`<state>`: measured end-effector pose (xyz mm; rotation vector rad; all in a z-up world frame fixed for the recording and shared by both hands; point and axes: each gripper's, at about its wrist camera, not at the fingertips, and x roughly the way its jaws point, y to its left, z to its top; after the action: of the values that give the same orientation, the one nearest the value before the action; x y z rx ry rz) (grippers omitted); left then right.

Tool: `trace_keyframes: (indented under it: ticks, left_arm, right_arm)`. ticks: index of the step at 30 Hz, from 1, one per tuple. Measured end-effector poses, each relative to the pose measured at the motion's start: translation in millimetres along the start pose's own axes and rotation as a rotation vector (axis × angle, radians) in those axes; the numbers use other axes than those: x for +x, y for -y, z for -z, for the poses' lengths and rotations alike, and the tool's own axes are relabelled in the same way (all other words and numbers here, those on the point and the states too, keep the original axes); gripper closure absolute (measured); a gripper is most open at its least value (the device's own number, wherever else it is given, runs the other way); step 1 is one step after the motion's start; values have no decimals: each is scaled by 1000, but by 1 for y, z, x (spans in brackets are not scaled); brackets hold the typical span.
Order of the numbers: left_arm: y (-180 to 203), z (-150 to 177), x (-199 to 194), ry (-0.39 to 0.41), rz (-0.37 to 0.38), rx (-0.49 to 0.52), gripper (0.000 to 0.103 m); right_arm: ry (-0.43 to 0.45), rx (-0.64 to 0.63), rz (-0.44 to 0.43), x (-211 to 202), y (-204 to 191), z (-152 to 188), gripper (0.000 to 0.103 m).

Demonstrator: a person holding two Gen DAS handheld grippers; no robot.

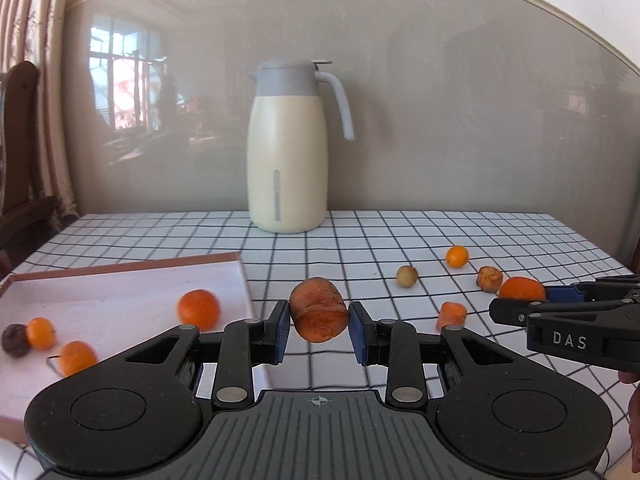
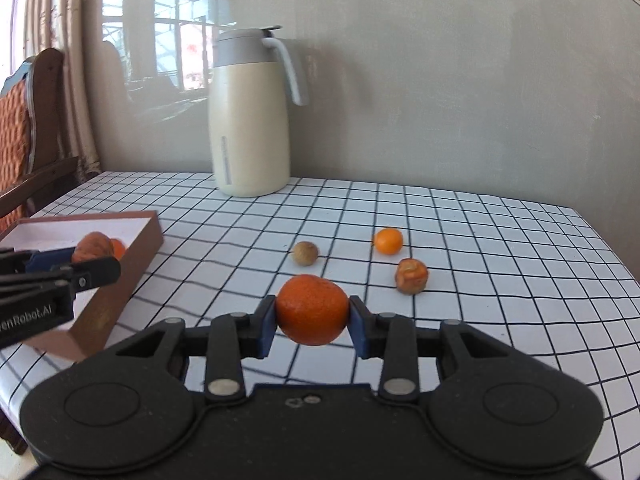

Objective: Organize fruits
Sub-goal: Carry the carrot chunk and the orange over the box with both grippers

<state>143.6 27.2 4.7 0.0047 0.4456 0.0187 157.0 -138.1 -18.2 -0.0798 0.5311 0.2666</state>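
The left hand-held gripper (image 1: 319, 320) is clamped on a wrinkled, dull-orange fruit (image 1: 318, 309), its blue pads pressing both sides, and holds it clear above the table (image 1: 360, 236) just right of the tray (image 1: 120, 280). The right hand-held gripper (image 2: 313, 316) is clamped the same way on a round orange (image 2: 313, 309), also lifted off the checked cloth; in the left wrist view it enters from the right edge with that orange at its tip. The tray, white inside with brown walls, lies at the left of the table and holds three orange fruits (image 1: 199, 309) and one dark fruit (image 1: 15, 340). On the cloth beyond the grippers lie a small bright orange fruit (image 2: 388, 241), a pale brownish fruit (image 2: 305, 253) and a shrivelled orange-brown fruit (image 2: 412, 276), all apart from one another; the left wrist view shows one more orange piece (image 1: 451, 314) nearer. A cream jug (image 1: 286, 152) with a grey lid stands at the back by the wall.
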Motion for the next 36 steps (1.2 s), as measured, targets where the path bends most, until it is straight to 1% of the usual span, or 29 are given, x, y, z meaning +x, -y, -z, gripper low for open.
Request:
trace_keyframes:
  ticks: [12,20,28,36]
  left_arm:
    - [-59,21,-50,21,-119,-49,71]
    - [-83,30,-67,38,-172,-79,71]
    - [-97,29,-74,56,-212,-88,71]
    - [-117,32,-78,56,-261,-104,71]
  right_arm:
    - [45,-104,-138,-24,-63,3,74]
    - [72,-168,-229,-34,-98,5,74]
    - [105,-191,-283,-36,-120,2,75]
    - [125,-197,-315,-33,-137,-3,74]
